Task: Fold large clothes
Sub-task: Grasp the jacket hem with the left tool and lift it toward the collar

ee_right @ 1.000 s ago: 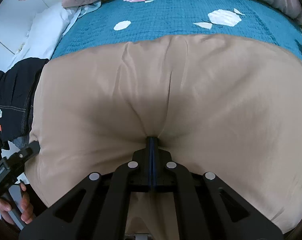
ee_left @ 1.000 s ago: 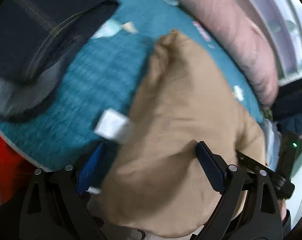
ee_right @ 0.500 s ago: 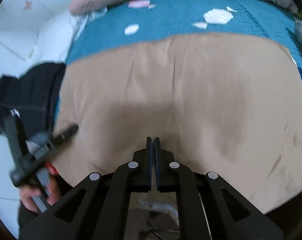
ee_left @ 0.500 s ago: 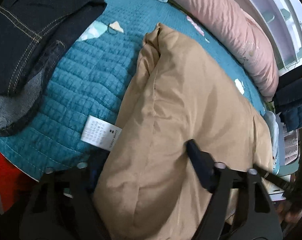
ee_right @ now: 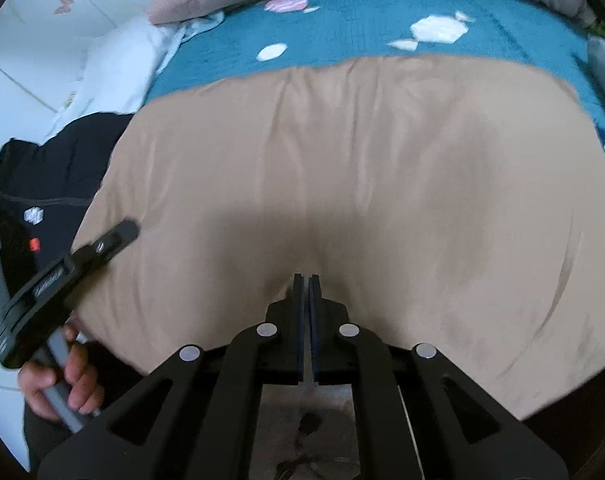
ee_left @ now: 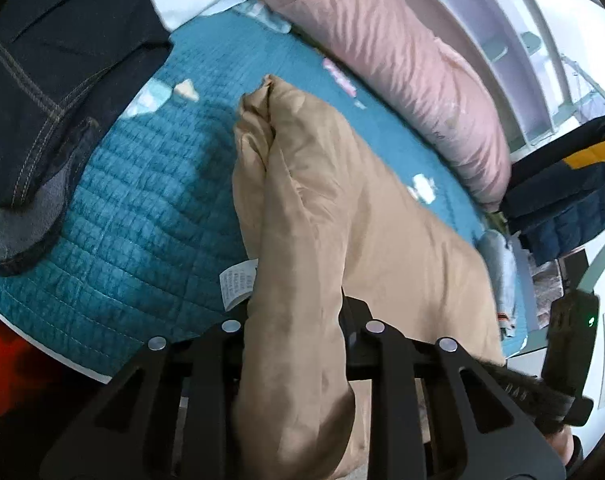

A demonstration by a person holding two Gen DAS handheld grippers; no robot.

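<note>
A large tan garment [ee_left: 342,216] lies folded on the teal quilt [ee_left: 142,208] of a bed, and it fills the right wrist view [ee_right: 362,168]. My left gripper [ee_left: 296,312] is shut on a thick bunched edge of the tan garment near its white care label [ee_left: 236,284]. My right gripper [ee_right: 306,280] is shut on the near edge of the same garment, which puckers at the fingertips. The left gripper also shows in the right wrist view [ee_right: 102,244], at the garment's left side.
Dark denim clothing [ee_left: 50,92] lies on the quilt to the left. A long pink pillow [ee_left: 402,60] runs along the far edge of the bed. A navy and yellow jacket [ee_left: 570,192] sits at the right. White bedding [ee_right: 102,68] lies at the far left.
My left gripper has closed from wide open onto the bunched edge of the tan garment. My right gripper has stayed on the near edge, and the cloth now puckers at its tips again.
</note>
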